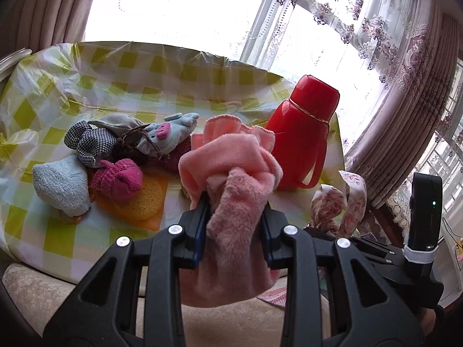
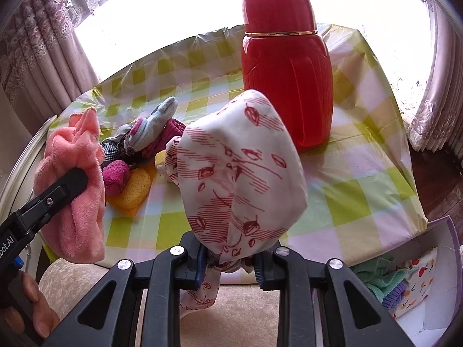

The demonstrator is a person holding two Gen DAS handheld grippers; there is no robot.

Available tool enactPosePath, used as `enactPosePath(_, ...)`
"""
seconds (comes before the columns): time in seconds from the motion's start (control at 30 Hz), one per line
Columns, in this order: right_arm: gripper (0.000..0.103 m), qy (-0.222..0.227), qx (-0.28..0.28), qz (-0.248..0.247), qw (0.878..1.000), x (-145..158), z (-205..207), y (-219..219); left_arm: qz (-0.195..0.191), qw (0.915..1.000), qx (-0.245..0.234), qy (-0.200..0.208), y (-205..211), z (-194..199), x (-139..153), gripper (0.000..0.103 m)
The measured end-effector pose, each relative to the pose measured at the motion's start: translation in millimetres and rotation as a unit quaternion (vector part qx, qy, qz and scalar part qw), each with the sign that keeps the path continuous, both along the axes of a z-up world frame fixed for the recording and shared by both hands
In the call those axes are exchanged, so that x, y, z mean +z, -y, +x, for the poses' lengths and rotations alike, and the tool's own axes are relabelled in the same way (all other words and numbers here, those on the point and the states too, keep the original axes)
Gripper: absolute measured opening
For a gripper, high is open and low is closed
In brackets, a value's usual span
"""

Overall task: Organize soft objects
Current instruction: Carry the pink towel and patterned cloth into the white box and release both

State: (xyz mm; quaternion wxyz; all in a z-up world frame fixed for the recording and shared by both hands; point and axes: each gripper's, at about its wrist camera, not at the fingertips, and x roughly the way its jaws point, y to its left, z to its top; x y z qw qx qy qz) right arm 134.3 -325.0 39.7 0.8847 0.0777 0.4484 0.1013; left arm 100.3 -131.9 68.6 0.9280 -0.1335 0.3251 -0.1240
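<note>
My left gripper point(image 1: 235, 225) is shut on a fluffy pink cloth point(image 1: 231, 167), held above the table's near edge; the cloth also shows in the right wrist view point(image 2: 75, 185). My right gripper point(image 2: 230, 263) is shut on a white cloth with red leaf print point(image 2: 243, 167), bunched above the jaws; it also shows in the left wrist view point(image 1: 338, 202). On the table lies a pile of soft things: a light blue sock point(image 1: 60, 185), a magenta knit piece point(image 1: 118, 179), a checked black-and-white cloth point(image 1: 86, 141), a grey-blue glove point(image 1: 170, 133) and yellow sponges point(image 1: 141, 202).
A tall red thermos point(image 2: 286, 72) stands on the green-checked tablecloth point(image 2: 361, 179) at the right rear. A white box point(image 2: 428, 297) with green and patterned cloths sits low at the right. Curtains and bright windows lie behind. A beige cushion point(image 1: 43, 295) is below the table edge.
</note>
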Motion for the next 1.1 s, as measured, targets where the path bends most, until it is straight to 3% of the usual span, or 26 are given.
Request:
enactPosePath(0.27, 0.027, 0.012, -0.044, -0.009, 0.999, 20, -42, 58, -0.017, 0.9968, -0.078, -0.006, 54, -21, 10, 0.035)
enactPosePath(0.67, 0.03, 0.007, -0.11, -0.027, 0.994, 32, -100, 132, -0.028, 0.9837, -0.176, -0.027, 123, -47, 16, 0.035)
enactPosePath(0.73, 0.03, 0.006, -0.117, -0.028, 0.993, 33, -106, 139, -0.031, 0.9807, -0.19, -0.031, 132, -50, 17, 0.041)
enactPosePath(0.8, 0.03, 0.003, -0.123, -0.031, 0.992, 33, -112, 145, -0.032, 0.9781, -0.203, -0.035, 139, -53, 17, 0.061)
enactPosePath(0.87, 0.035, 0.001, -0.129, -0.036, 0.991, 33, -115, 149, -0.033, 0.9762, -0.212, -0.031, 144, -57, 18, 0.071)
enactPosePath(0.97, 0.045, -0.001, -0.133, -0.042, 0.99, 33, -118, 154, -0.025, 0.9759, -0.215, -0.026, 147, -59, 21, 0.072)
enactPosePath(1.1, 0.048, -0.004, -0.133, -0.039, 0.99, 31, -117, 157, -0.025, 0.9771, -0.209, -0.029, 144, -57, 20, 0.072)
